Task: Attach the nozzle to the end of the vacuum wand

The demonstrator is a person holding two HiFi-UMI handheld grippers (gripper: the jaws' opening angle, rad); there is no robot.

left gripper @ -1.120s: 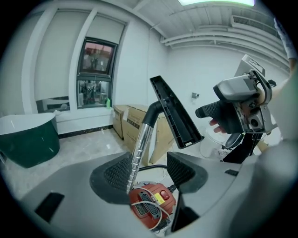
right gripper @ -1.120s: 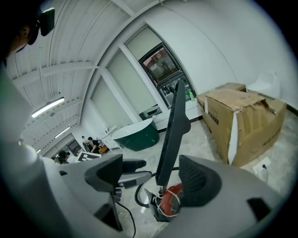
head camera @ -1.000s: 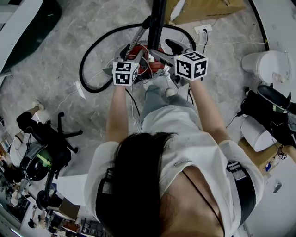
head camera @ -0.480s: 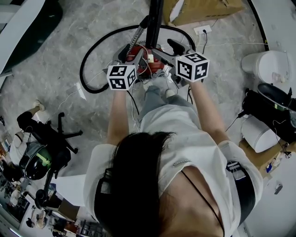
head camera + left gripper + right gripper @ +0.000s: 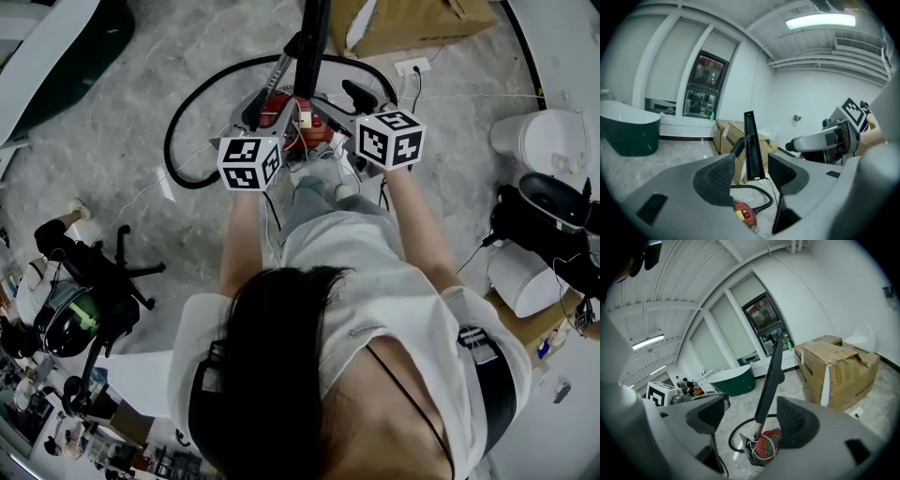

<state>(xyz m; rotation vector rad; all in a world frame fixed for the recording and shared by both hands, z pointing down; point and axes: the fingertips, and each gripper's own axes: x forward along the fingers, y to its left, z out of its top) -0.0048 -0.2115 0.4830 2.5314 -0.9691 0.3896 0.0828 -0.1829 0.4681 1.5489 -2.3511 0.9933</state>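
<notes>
Your left gripper [image 5: 248, 117] has lifted nearer the head camera and rolled a little; your right gripper [image 5: 342, 112] has barely shifted. From the head view, both point toward 12 o'clock at the red vacuum body [image 5: 281, 111] on the grey marble floor [image 5: 112, 94]. The long black flat vacuum wand [image 5: 314, 37] stands up from there toward 12 o'clock. A black hose [image 5: 173, 141] loops round to 10 o'clock.

From the left gripper view, your left gripper [image 5: 751, 175] has its jaws wide apart and holds nothing. The wand [image 5: 750, 140] stands upright beyond the gap, clear of both pads, and the vacuum body [image 5: 745, 213] lies at 6 o'clock.

From the right gripper view, your right gripper [image 5: 752, 420] also has its jaws spread and is empty. The wand [image 5: 771, 376] leans toward 1 o'clock above the vacuum body [image 5: 766, 446], with a brown cardboard box [image 5: 834, 366] at 3 o'clock.
</notes>
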